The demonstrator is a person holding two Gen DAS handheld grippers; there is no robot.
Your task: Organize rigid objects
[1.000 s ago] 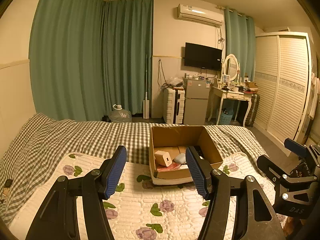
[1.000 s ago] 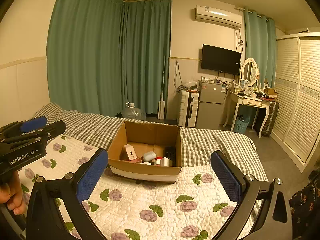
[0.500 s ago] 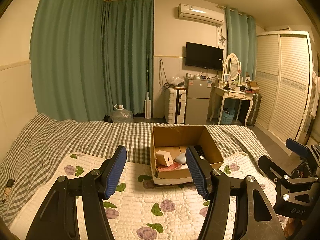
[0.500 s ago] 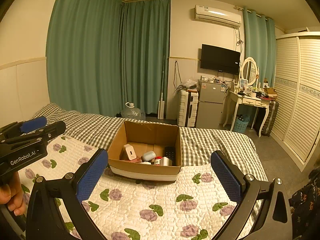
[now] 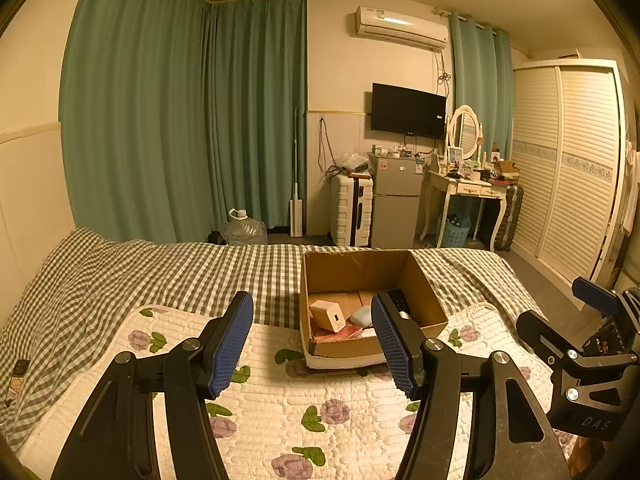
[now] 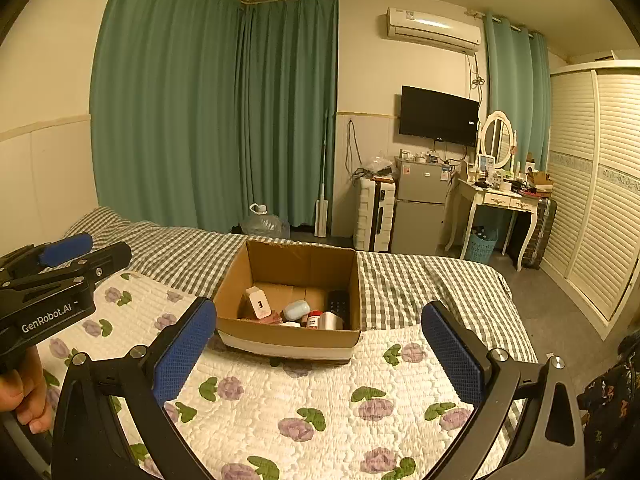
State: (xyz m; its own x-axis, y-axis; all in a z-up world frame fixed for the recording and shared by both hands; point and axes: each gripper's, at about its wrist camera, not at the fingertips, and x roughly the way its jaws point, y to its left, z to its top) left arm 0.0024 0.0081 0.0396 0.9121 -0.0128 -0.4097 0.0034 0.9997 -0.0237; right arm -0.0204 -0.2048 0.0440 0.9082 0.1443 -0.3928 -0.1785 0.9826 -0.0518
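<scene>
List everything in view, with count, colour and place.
cardboard box: one, brown, open, on the bed
white cube: one, in the box, left
pale blue oval thing: one, in the box, middle
dark keypad device: one, black, in the box, right
floral quilt: one, white with purple flowers, under the box
checked bedspread: one, green and white, on the bed
curtains: green, far wall
television: one, black, wall
fridge: one, grey, below the television
left gripper: open, empty
right gripper: open, empty
</scene>
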